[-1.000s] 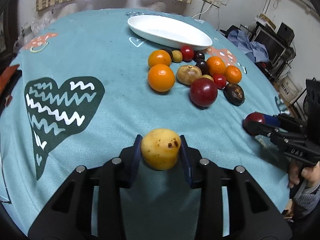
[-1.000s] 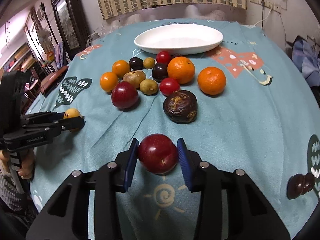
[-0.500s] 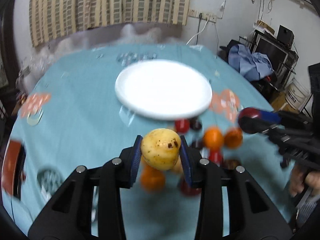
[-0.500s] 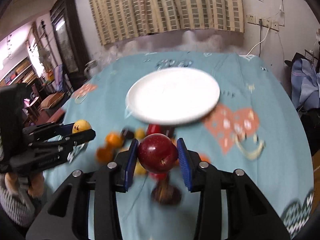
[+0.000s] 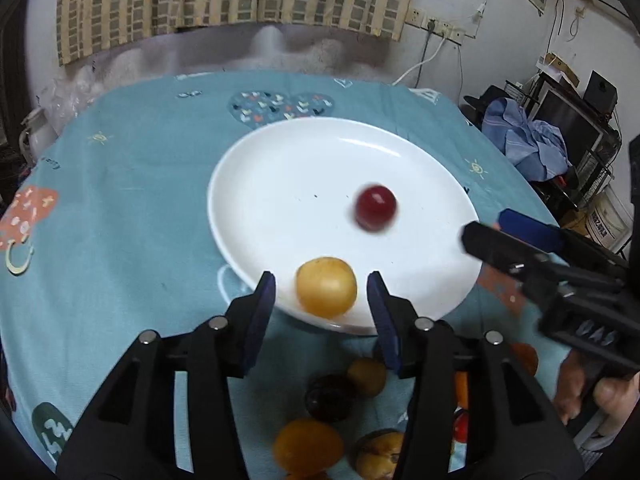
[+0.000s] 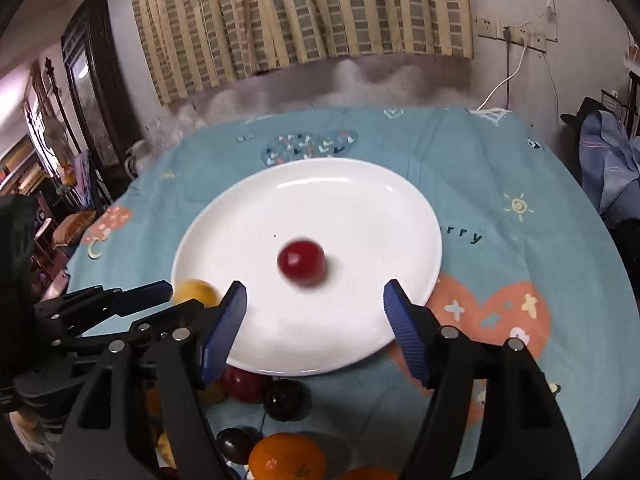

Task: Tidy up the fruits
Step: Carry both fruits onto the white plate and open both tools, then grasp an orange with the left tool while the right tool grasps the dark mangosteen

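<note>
A white oval plate (image 5: 280,184) lies on the teal tablecloth; it also shows in the right wrist view (image 6: 360,200). A yellow fruit (image 5: 326,293) sits at the plate's near edge, between the open jaws of my left gripper (image 5: 322,304), untouched by them. A red fruit (image 6: 302,264) lies blurred in the middle of the plate, just beyond my open right gripper (image 6: 314,312); it also shows in the left wrist view (image 5: 376,208). The yellow fruit (image 6: 196,292) peeks past the left gripper's fingers in the right wrist view.
Several loose fruits lie on the cloth below the plate: an orange (image 6: 288,460), a dark plum (image 6: 284,398), a red fruit (image 6: 246,384), a brownish fruit (image 5: 366,376) and an orange one (image 5: 308,446). Curtain and wall stand behind the table; clothes (image 5: 524,140) lie at right.
Both grippers moved forward over the plate and opened. The yellow fruit and the red fruit left the jaws and now lie on the plate; the red one is blurred.
</note>
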The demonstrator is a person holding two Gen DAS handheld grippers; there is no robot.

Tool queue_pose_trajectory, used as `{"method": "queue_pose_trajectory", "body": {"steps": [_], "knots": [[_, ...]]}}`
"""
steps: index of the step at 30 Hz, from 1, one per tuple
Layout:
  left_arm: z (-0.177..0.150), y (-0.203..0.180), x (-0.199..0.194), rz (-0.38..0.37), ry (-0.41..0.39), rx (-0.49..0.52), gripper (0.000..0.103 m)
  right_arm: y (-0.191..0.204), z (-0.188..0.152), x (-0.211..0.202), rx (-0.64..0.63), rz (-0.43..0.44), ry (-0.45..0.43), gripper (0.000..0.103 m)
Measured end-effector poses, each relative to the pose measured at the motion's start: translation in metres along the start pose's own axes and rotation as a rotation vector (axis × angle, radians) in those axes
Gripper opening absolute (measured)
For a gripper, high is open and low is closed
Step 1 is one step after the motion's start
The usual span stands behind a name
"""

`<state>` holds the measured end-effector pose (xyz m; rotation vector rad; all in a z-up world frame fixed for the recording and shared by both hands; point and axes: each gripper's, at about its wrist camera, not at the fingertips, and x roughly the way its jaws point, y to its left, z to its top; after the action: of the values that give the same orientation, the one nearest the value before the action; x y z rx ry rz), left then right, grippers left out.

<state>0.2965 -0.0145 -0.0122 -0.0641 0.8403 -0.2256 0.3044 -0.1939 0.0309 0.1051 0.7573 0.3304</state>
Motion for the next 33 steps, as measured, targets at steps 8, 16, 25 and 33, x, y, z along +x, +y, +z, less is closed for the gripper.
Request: {"method": "queue_pose_trajectory", "body": {"steps": [8,16,25,33], "knots": [[-0.042,0.017,-0.061,0.124,-0.108,-0.002,0.075,-0.004,-0.037,-0.077,0.051,0.017,-0.129,0.098],[-0.109,0.015,-0.090,0.167,-0.100,0.018,0.079,-0.015,-0.086,-0.121,0.125,0.075,-0.165,0.102],[-0.120,-0.002,-0.069,0.133,-0.027,0.098,0.081,-0.015,-0.105,-0.116,0.141,0.100,-0.114,0.102],[-0.116,0.005,-0.050,0.103,0.036,0.049,0.074,-0.016,-0.111,-0.108,0.159,0.097,-0.065,0.102]]}}
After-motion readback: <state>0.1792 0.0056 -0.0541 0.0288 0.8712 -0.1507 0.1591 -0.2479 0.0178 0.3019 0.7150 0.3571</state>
